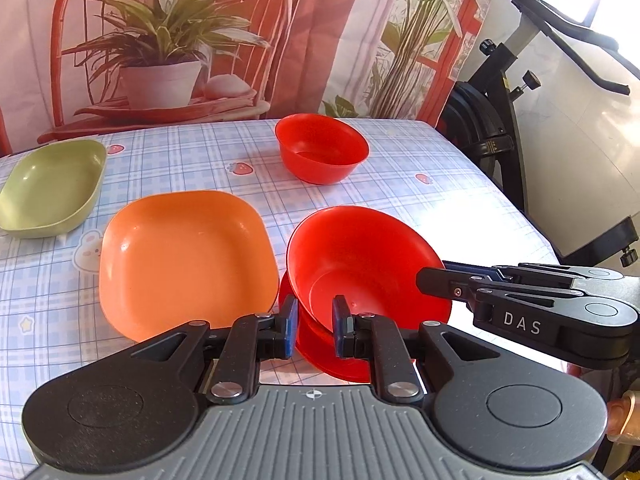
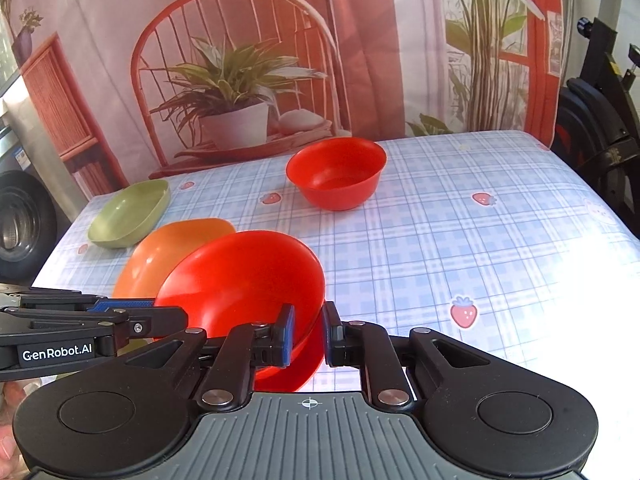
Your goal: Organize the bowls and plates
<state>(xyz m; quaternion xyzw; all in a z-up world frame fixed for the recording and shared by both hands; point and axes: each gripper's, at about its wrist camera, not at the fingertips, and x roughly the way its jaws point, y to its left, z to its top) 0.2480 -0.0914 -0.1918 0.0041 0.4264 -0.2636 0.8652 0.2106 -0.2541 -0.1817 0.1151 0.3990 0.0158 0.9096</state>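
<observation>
A red bowl (image 1: pixel 360 264) sits tilted on a red plate (image 1: pixel 328 354) at the table's near edge. My left gripper (image 1: pixel 315 326) has its fingers on either side of the bowl's near rim and the plate, with a gap showing, not clamped. My right gripper (image 2: pixel 308 334) straddles the bowl's (image 2: pixel 244 276) right rim above the red plate (image 2: pixel 288 376), also with a gap. An orange square plate (image 1: pixel 184 260) lies just left of the bowl. A second red bowl (image 1: pixel 320 148) stands upright farther back. A green dish (image 1: pixel 48 188) sits far left.
The table has a blue checked cloth (image 1: pixel 420 184) with strawberry prints. A printed backdrop (image 1: pixel 200 40) hangs behind it. An exercise bike (image 1: pixel 520 100) stands off the table's right edge.
</observation>
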